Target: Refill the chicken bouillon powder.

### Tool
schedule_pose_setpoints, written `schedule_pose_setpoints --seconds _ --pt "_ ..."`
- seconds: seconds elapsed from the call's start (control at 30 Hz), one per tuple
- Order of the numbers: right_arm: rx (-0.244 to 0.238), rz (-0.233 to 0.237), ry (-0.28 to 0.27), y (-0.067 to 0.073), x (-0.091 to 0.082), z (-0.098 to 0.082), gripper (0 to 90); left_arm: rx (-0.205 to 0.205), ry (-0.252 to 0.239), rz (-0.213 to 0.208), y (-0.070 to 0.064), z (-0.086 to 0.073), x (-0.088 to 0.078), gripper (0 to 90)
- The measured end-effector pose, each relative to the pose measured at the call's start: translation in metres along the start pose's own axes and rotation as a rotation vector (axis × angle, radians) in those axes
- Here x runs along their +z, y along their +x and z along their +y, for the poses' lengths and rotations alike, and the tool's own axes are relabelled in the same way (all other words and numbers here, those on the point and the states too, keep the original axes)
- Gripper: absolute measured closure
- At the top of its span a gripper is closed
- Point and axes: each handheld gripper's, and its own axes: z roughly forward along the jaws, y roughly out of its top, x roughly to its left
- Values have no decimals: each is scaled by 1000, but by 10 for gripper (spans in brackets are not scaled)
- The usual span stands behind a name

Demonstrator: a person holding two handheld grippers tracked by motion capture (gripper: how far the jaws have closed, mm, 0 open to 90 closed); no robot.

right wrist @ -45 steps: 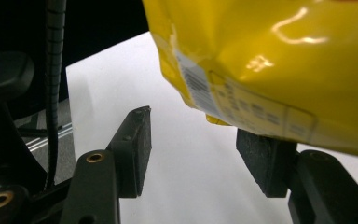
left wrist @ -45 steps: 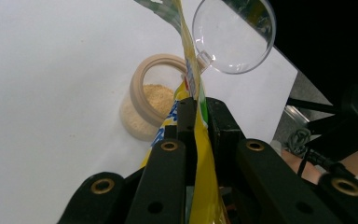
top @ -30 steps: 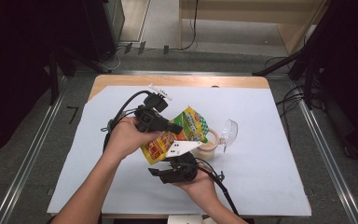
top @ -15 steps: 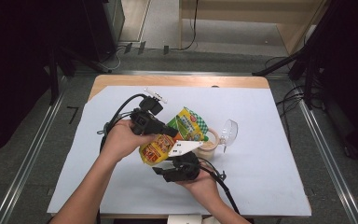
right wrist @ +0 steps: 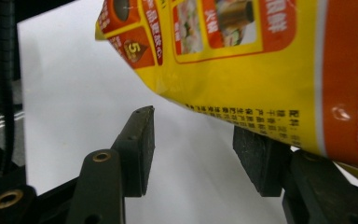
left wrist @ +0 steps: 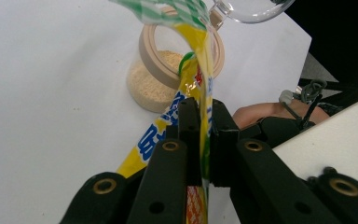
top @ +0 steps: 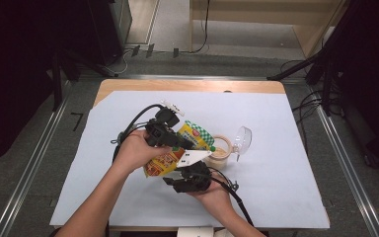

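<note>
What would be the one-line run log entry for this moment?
left gripper: shut on pouch | right gripper: open under pouch | jar: open, powder inside

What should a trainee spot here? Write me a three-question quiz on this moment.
1. True or false: the left gripper is shut on the yellow pouch.
2. The jar has a clear lid. Is the lid A) swung open, B) closed over the mouth, or C) lying flat under the pouch?
3. Fill in: the jar holds a beige ____.
Key: 1 true; 2 A; 3 powder.
</note>
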Motion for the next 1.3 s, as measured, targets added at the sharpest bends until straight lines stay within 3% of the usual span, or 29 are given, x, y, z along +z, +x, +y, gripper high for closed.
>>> schedule_pose_setpoints --seconds 0.33,0.43,0.73,1.03,1.23,1.3 --pt "15 0 -5 -3 -1 -1 481 -29 -27 -5 8 -3 -12 888" --pt "21 -9 -33 -5 -6 0 472 -40 -41 -6 12 -4 -20 892" --pt "35 -5 -85 -7 -17 5 464 -94 -149 -12 32 -13 -48 897" --pt "42 22 -126 -3 -39 4 453 -133 -268 60 51 -21 -63 897" --pt "59 27 -105 0 -50 1 453 -119 -331 93 56 -21 -62 897" --pt "61 29 -106 0 -52 0 452 -118 -331 108 59 -21 -59 896"
